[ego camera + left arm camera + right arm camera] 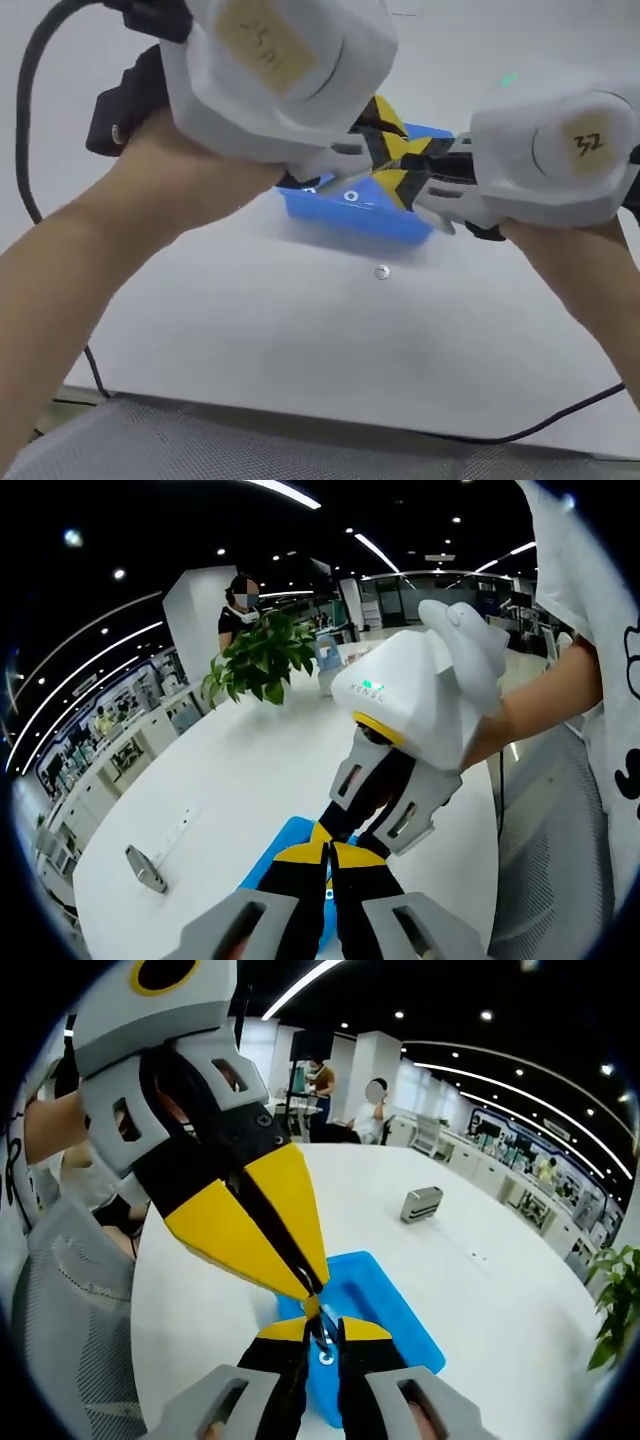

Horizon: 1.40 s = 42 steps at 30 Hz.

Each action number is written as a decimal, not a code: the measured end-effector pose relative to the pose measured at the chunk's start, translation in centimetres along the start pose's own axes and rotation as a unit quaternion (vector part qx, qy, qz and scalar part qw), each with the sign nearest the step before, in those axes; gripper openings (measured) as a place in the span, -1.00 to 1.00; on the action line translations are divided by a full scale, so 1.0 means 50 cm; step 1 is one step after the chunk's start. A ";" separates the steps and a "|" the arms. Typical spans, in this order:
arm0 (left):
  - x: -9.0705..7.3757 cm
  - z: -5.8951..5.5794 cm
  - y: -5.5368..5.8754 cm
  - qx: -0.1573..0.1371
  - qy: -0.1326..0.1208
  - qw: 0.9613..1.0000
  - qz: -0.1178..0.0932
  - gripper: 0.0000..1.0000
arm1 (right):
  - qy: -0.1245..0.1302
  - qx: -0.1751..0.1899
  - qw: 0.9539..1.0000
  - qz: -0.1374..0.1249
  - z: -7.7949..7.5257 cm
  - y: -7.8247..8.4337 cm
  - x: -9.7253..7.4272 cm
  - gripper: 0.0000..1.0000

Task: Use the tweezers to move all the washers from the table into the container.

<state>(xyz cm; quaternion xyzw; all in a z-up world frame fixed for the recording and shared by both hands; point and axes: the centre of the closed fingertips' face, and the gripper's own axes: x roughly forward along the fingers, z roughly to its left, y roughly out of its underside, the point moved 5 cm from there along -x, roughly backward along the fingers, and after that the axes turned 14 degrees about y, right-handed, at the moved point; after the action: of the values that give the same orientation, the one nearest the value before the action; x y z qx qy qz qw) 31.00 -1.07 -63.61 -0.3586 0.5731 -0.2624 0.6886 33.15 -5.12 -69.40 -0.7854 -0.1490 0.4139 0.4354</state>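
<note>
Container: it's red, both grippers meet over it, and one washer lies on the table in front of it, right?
Not red: the head view shows the container is blue. The rest holds: the left gripper and right gripper meet over it, and one washer lies on the table in front of it.

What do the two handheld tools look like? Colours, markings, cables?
Both the left tool and right tool have white housings, grey brackets, yellow-and-black jaws. Tan stickers on top; the right reads 32. Black cable trails from the left. Forearms bare.
</note>
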 end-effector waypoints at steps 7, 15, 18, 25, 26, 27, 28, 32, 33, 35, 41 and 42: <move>-0.006 -0.019 -0.016 0.008 0.007 1.000 -0.001 -1.00 | -0.003 0.004 1.000 -0.009 0.010 -0.006 -0.024 -0.88; -0.004 -0.036 -0.018 -0.002 0.018 1.000 -0.005 -1.00 | -0.015 0.029 0.999 -0.008 0.022 0.003 -0.039 -0.88; -0.003 -0.039 -0.016 -0.008 0.024 1.000 -0.007 -1.00 | -0.020 0.037 0.999 -0.009 0.028 0.006 -0.043 -0.88; 0.006 -0.056 -0.007 -0.023 0.038 0.999 -0.006 -1.00 | -0.031 0.040 0.999 0.002 0.043 0.022 -0.046 -0.88; 0.008 -0.059 -0.004 -0.026 0.040 0.999 -0.005 -1.00 | -0.034 0.040 0.999 0.006 0.046 0.026 -0.046 -0.88; 0.010 -0.061 -0.001 -0.027 0.041 0.999 -0.004 -1.00 | -0.035 0.038 0.999 0.009 0.048 0.029 -0.046 -0.88; 0.012 -0.063 0.002 -0.029 0.042 0.999 -0.002 -1.00 | -0.036 0.033 0.999 0.012 0.051 0.035 -0.045 -0.88; 0.023 -0.076 0.020 -0.038 0.049 0.998 0.006 -1.00 | -0.045 0.035 0.998 0.023 0.063 0.056 -0.037 -0.87; 0.026 -0.078 0.024 -0.040 0.051 0.998 0.008 -1.00 | -0.047 0.034 0.998 0.026 0.066 0.061 -0.035 -0.87; 0.032 -0.079 0.032 -0.046 0.054 0.997 0.009 -1.00 | -0.047 0.029 0.998 0.029 0.072 0.070 -0.031 -0.87; 0.037 -0.082 0.043 -0.060 0.057 0.997 0.010 -1.00 | -0.052 0.037 0.997 0.038 0.075 0.084 -0.024 -0.87; 0.037 -0.082 0.045 -0.060 0.056 0.997 0.011 -1.00 | -0.053 0.040 0.997 0.039 0.075 0.086 -0.023 -0.87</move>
<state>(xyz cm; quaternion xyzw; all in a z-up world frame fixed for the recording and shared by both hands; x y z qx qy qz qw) 27.28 -1.96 -66.86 -0.3781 0.6296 -0.2396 0.6350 28.97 -6.17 -73.34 -0.7495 -0.1247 0.4773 0.4414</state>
